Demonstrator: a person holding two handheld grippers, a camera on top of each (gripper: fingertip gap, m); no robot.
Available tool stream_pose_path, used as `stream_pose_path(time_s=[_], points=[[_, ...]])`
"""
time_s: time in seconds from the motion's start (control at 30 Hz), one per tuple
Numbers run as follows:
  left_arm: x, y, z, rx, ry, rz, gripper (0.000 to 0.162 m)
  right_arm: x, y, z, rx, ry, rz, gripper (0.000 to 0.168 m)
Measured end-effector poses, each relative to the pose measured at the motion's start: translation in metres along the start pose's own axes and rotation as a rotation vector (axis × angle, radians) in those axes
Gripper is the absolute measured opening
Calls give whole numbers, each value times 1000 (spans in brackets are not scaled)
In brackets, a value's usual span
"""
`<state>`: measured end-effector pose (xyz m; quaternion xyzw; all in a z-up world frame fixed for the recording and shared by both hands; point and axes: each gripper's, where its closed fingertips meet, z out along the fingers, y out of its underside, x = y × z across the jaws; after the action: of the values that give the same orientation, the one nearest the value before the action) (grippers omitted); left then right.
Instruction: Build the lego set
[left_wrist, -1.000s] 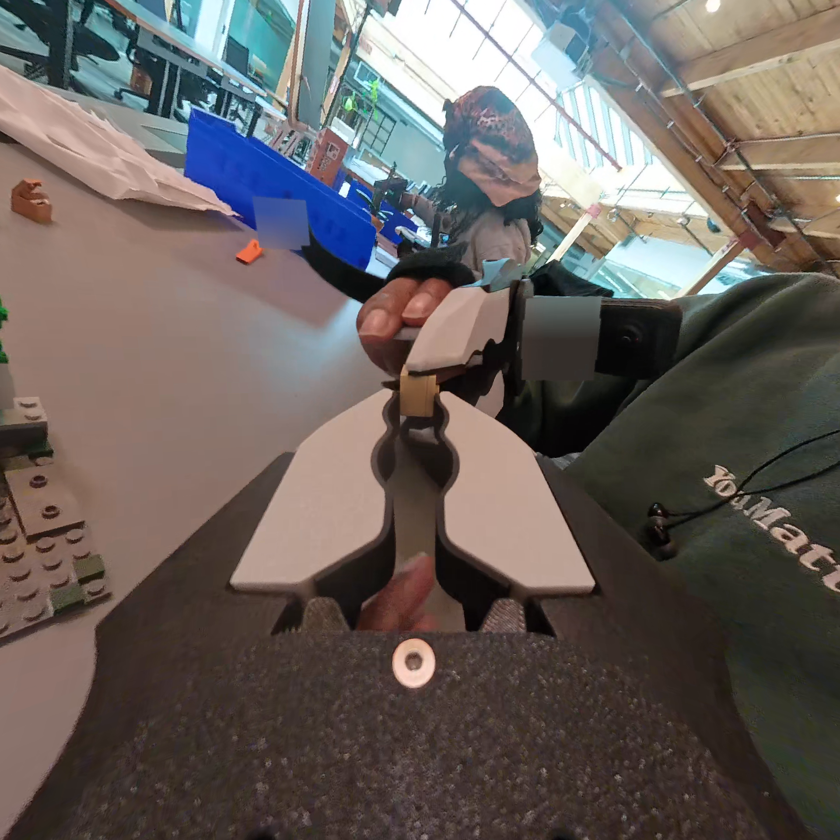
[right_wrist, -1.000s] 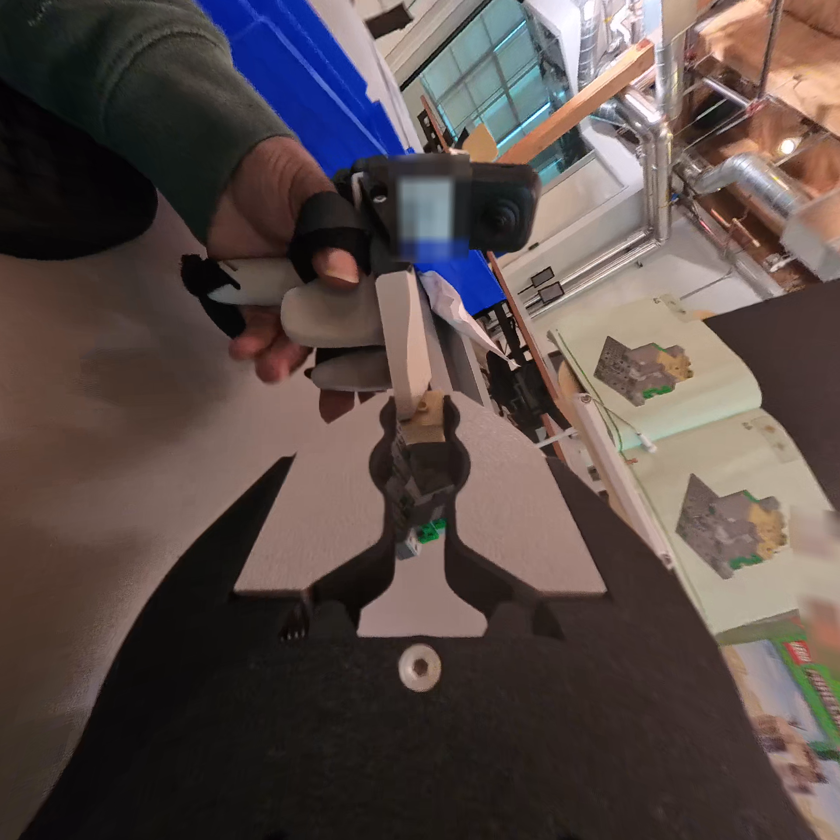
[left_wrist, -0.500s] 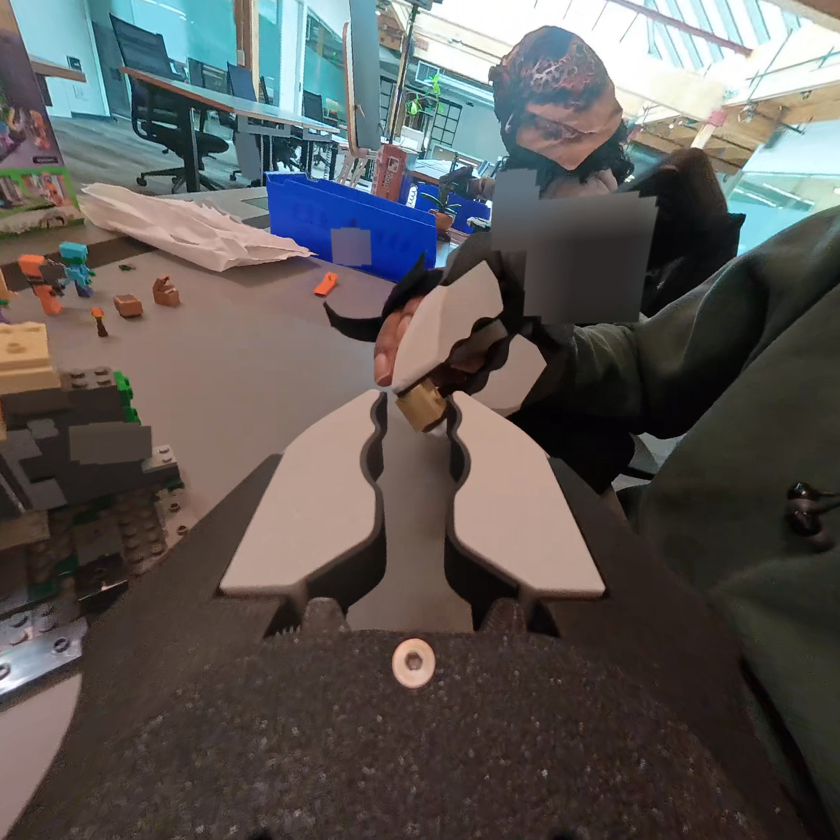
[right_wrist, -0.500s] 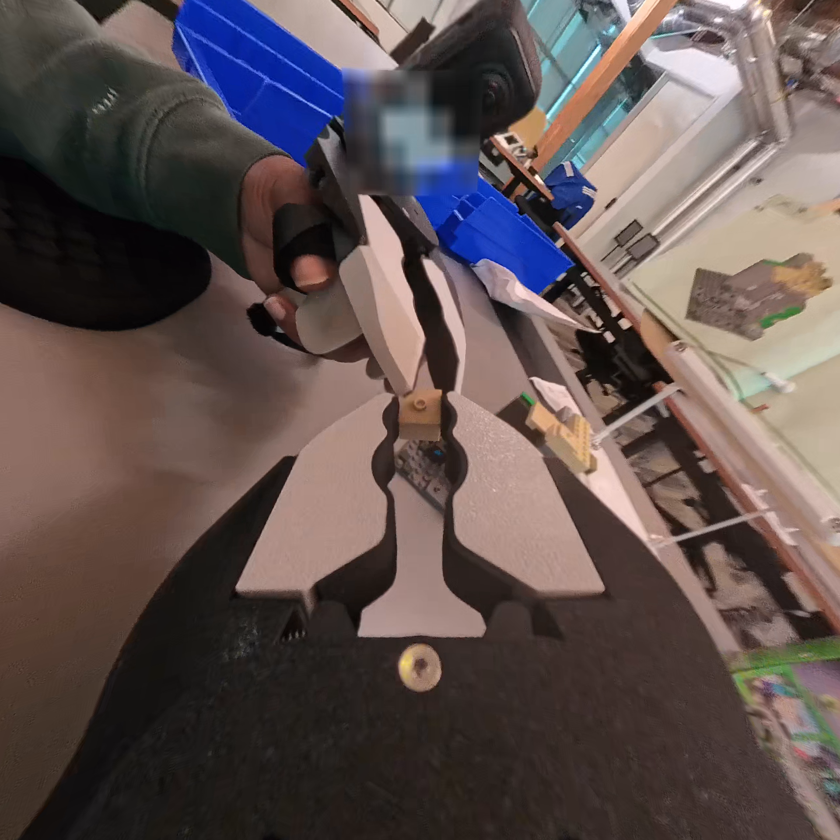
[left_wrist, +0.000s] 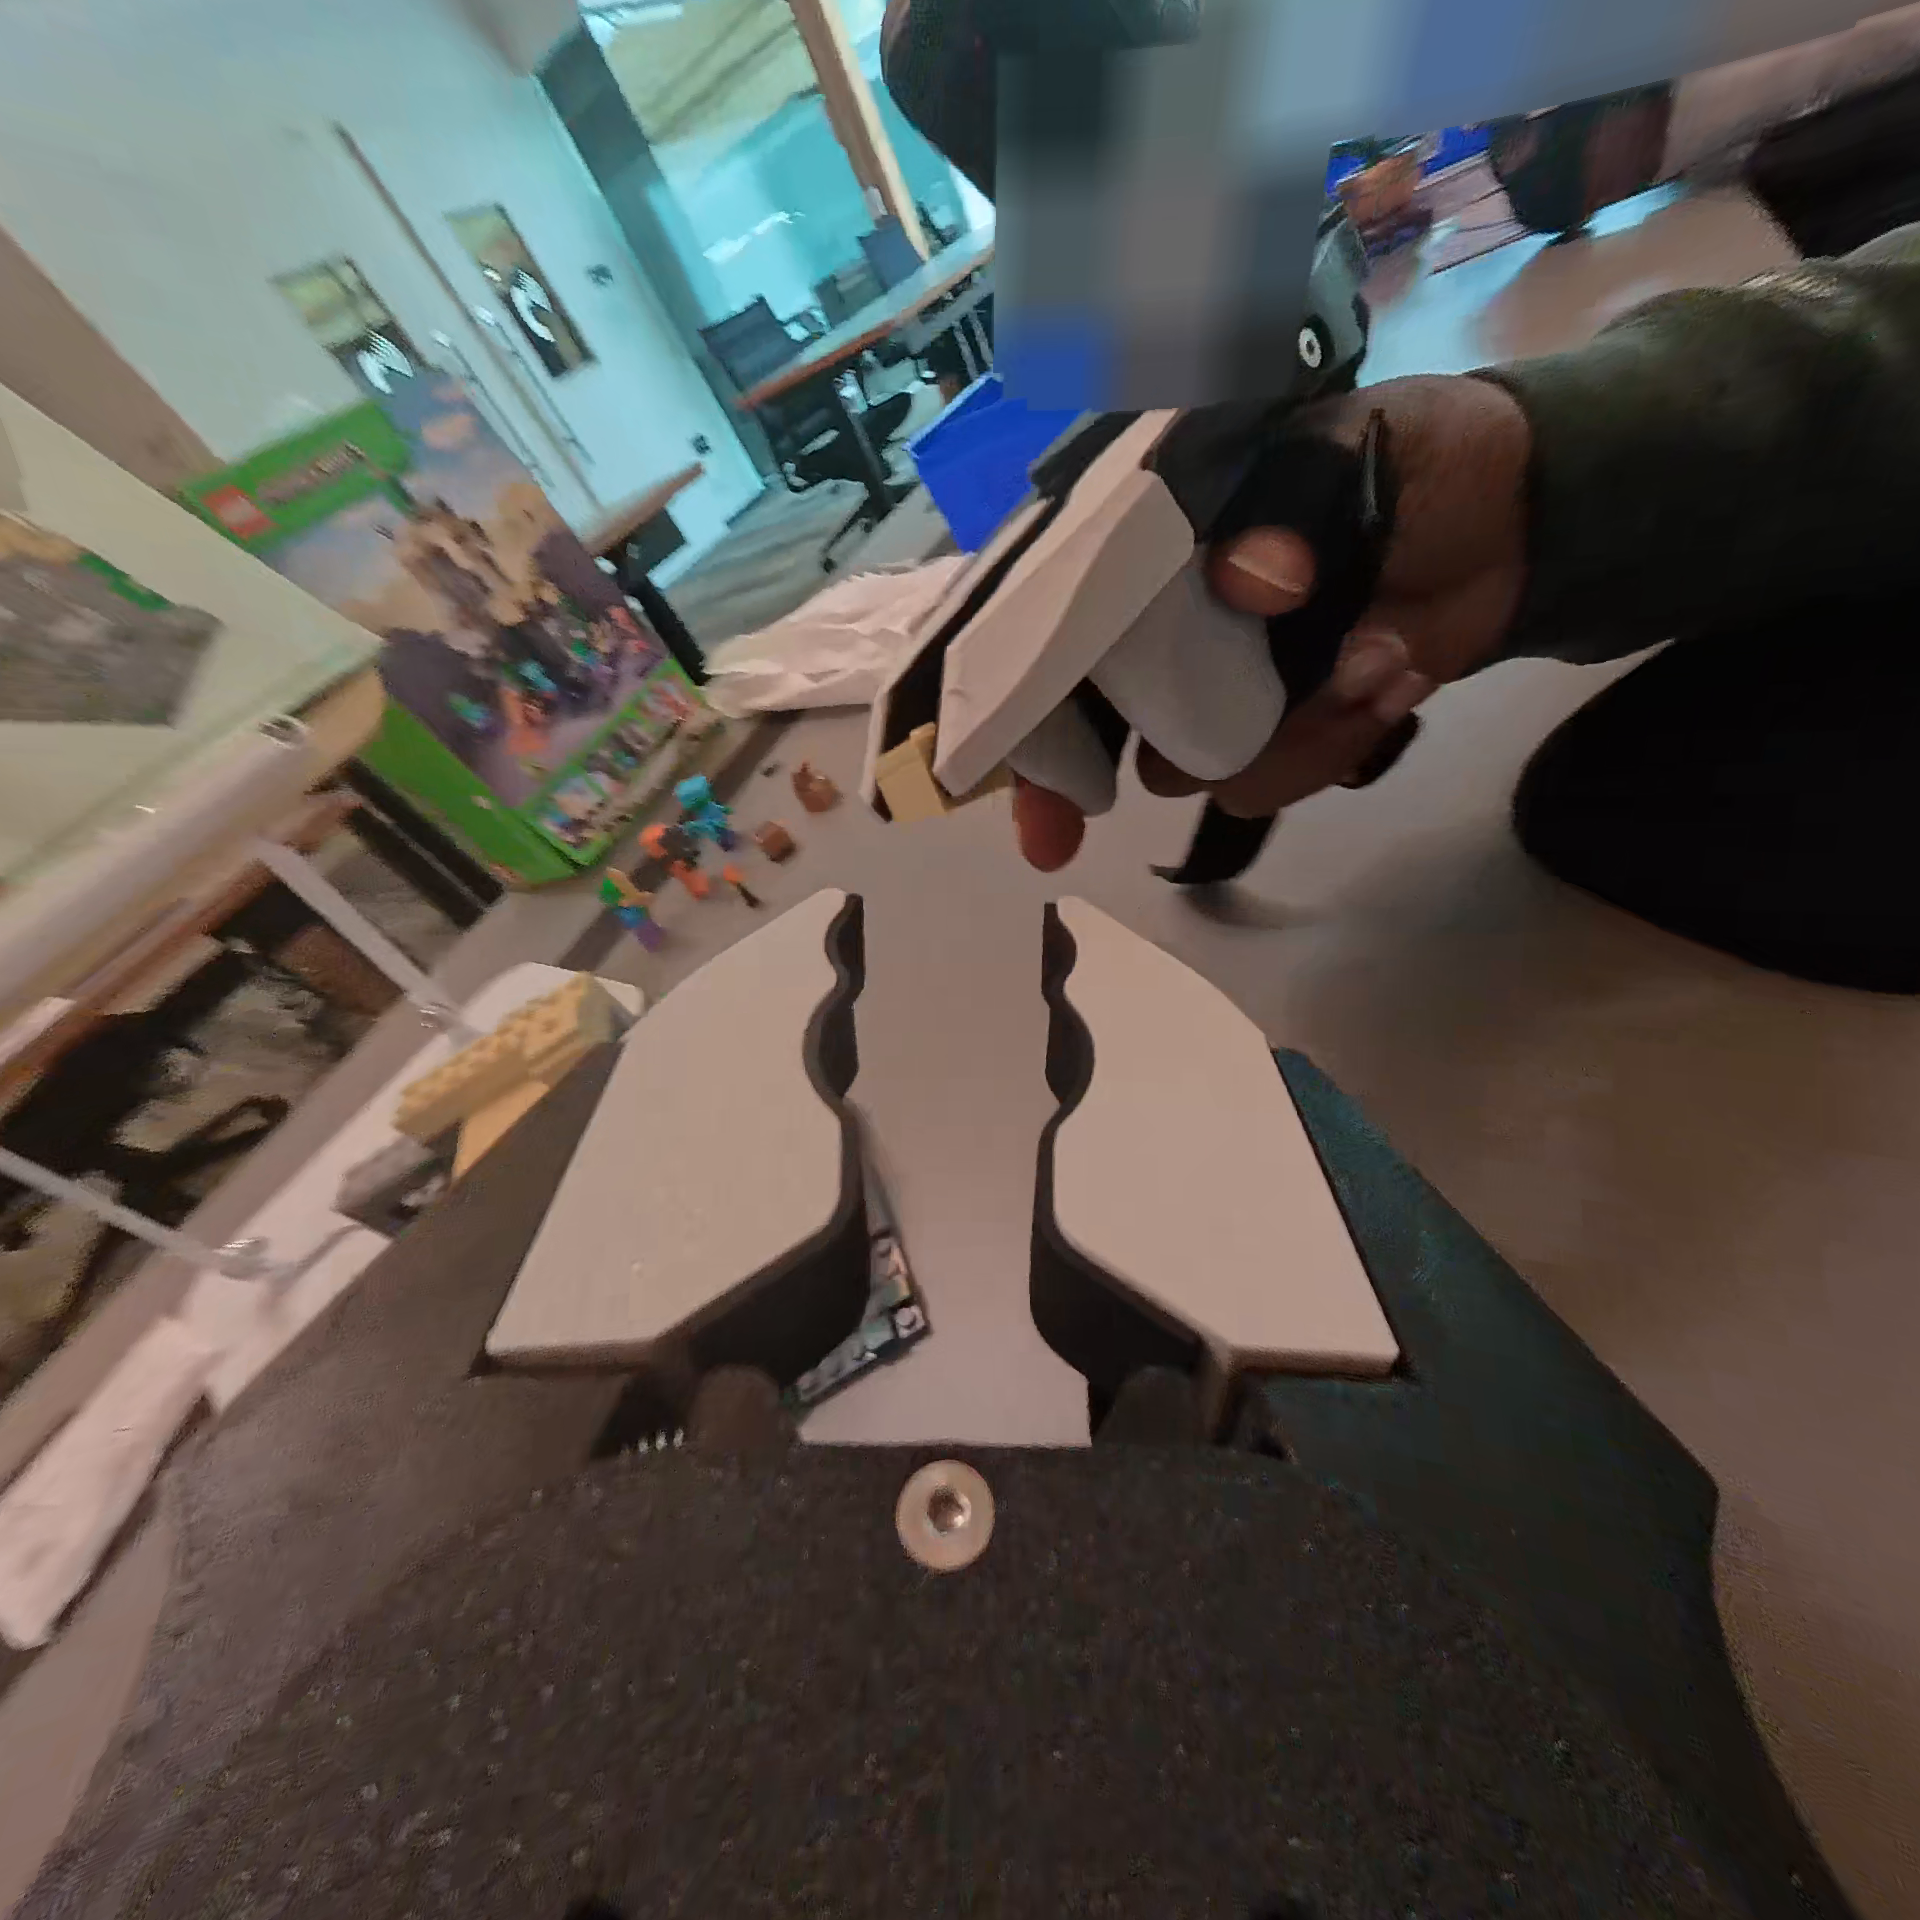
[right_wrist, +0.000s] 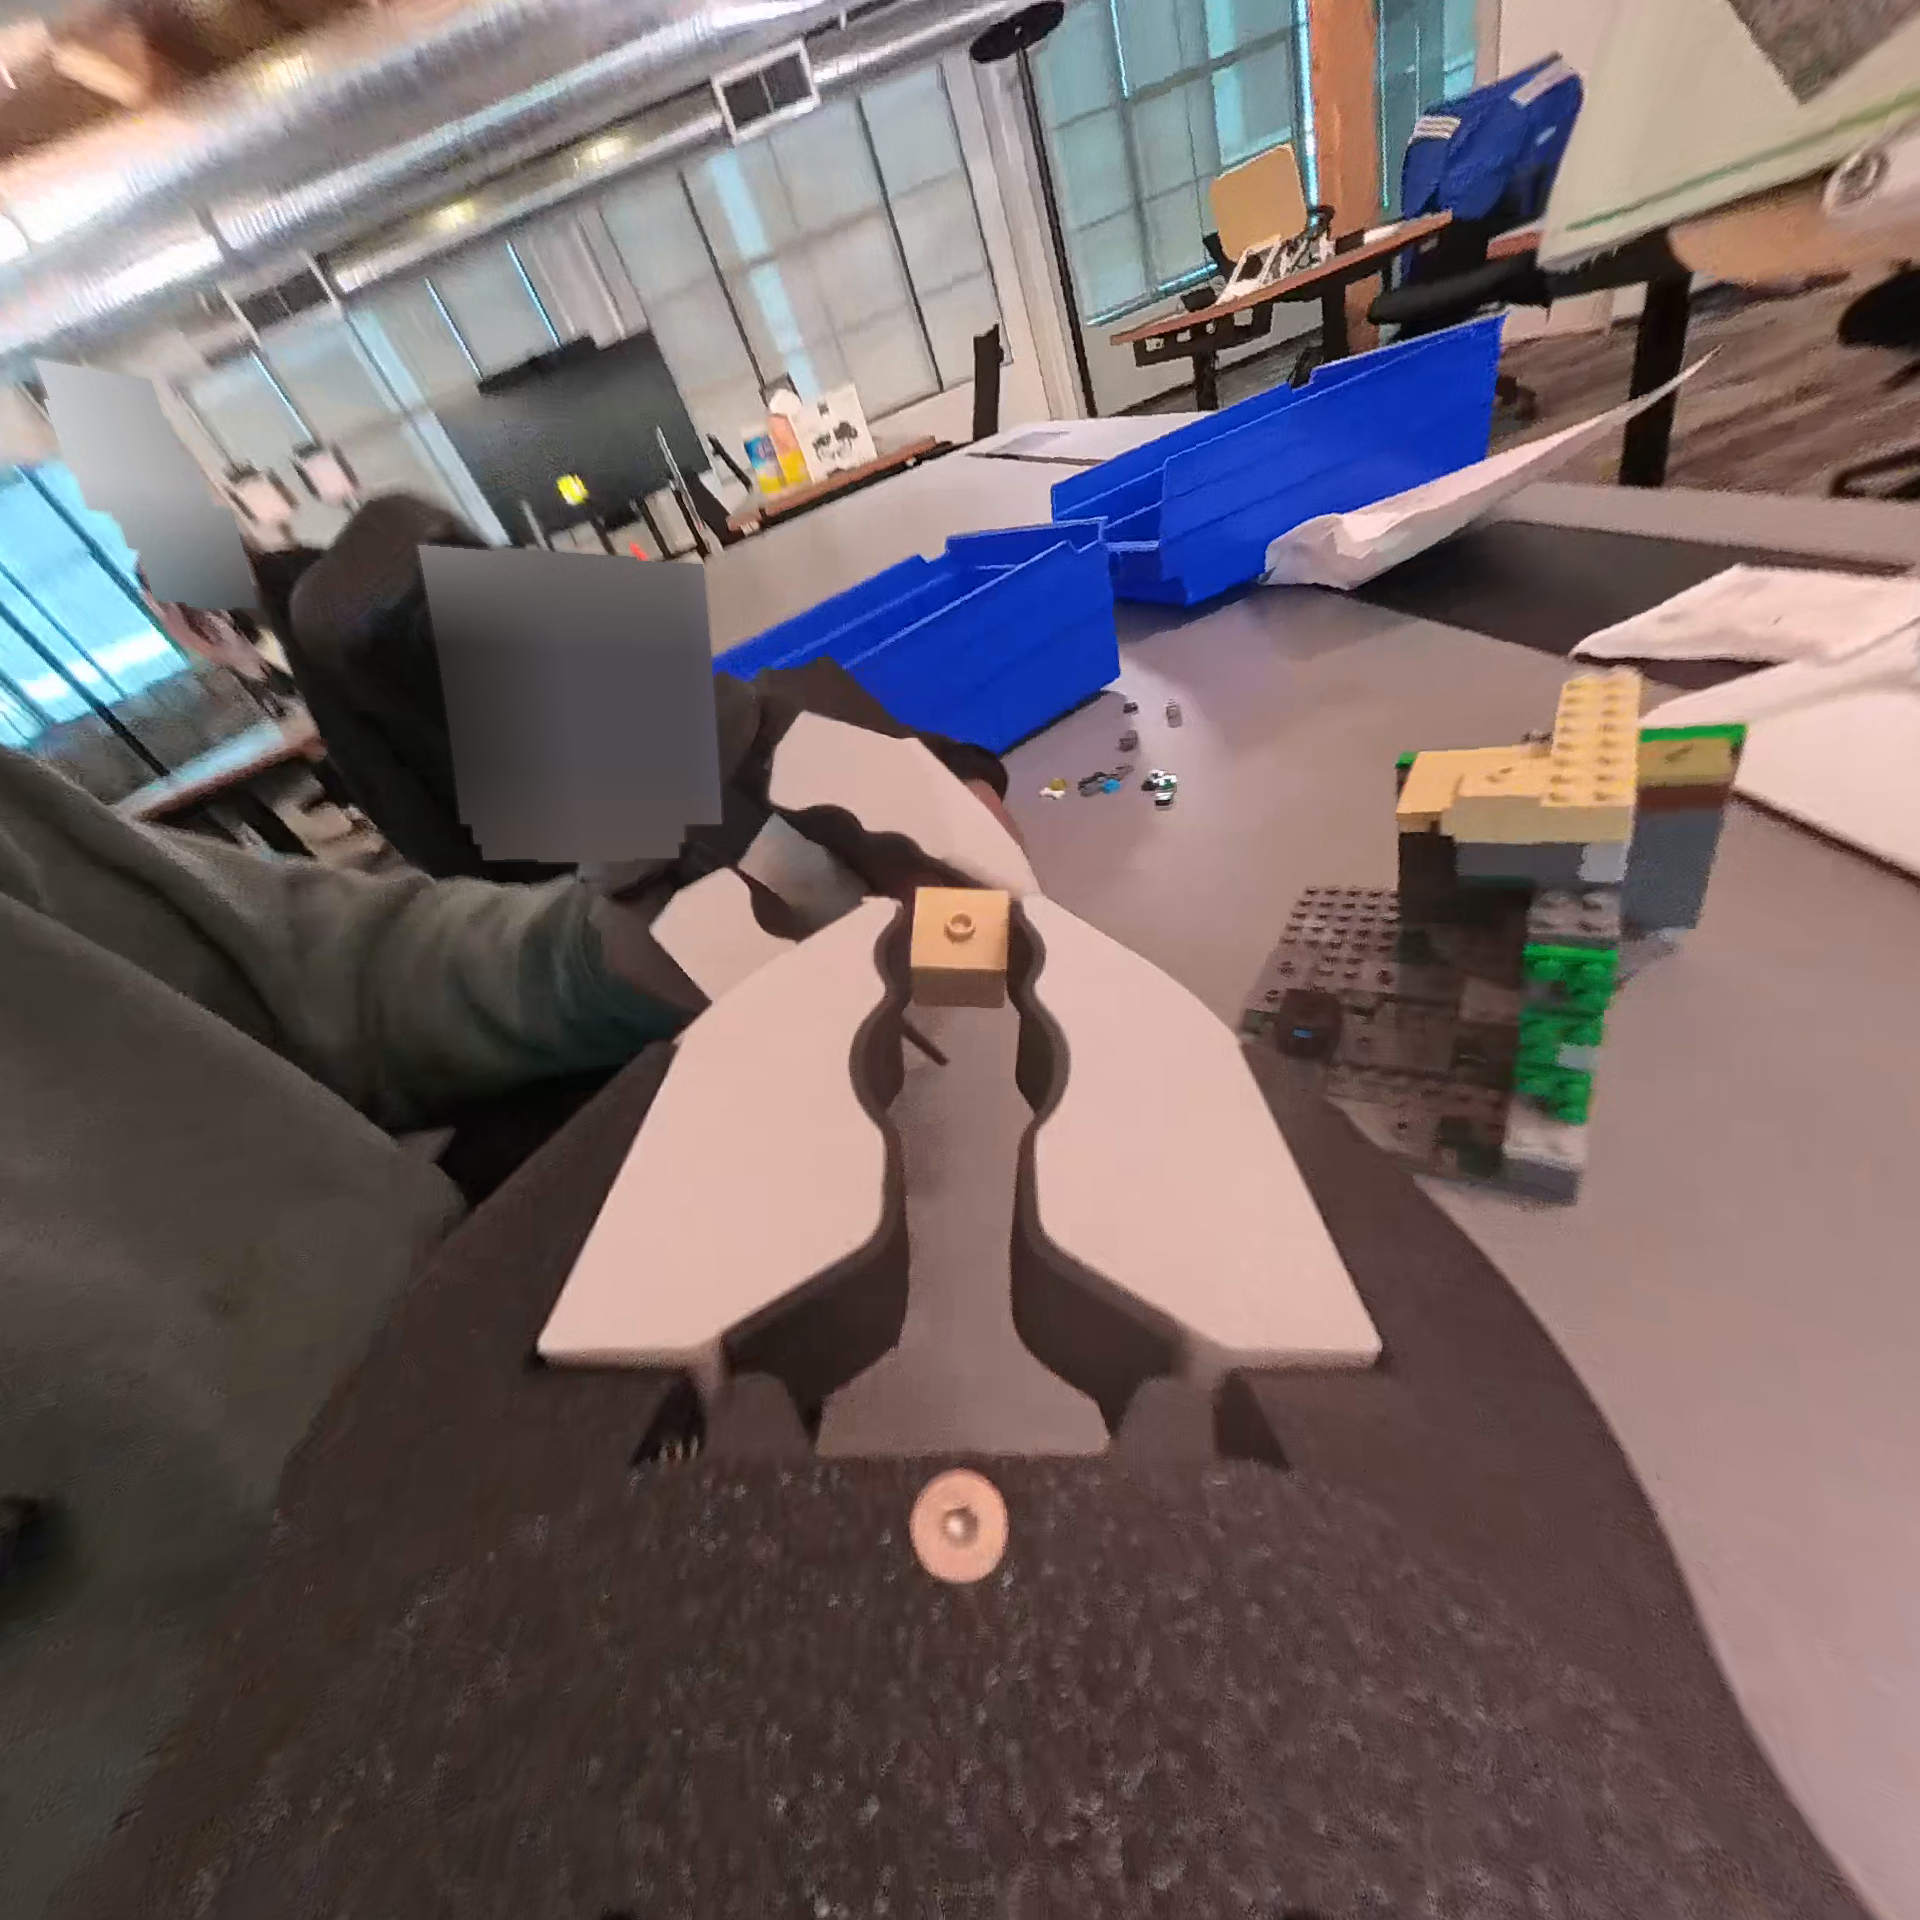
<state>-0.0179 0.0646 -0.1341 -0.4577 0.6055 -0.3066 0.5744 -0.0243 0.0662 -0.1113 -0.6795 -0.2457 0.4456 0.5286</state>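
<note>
over the grey table the right gripper pinches a small tan brick at its fingertips, stud facing the camera. left gripper hangs beside it, jaws apart and empty. the half-built lego model, grey and green with a tan top, stands on the table just right of the tan brick. blue bins sit farther back, and a set box is propped at the table edge.

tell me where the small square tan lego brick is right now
The small square tan lego brick sits pinched between the right gripper fingertips, left of the partly built lego model.
</note>
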Motion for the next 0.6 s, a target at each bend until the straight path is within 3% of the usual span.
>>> stream_pose_path(time_s=[0.23,0.6], points=[[-8,-11,-2,22,-128,106,21,2,4,12,51,-18,291,17],[-10,-6,-2,6,-114,23,11,5,5,12,48,1,277,17]])
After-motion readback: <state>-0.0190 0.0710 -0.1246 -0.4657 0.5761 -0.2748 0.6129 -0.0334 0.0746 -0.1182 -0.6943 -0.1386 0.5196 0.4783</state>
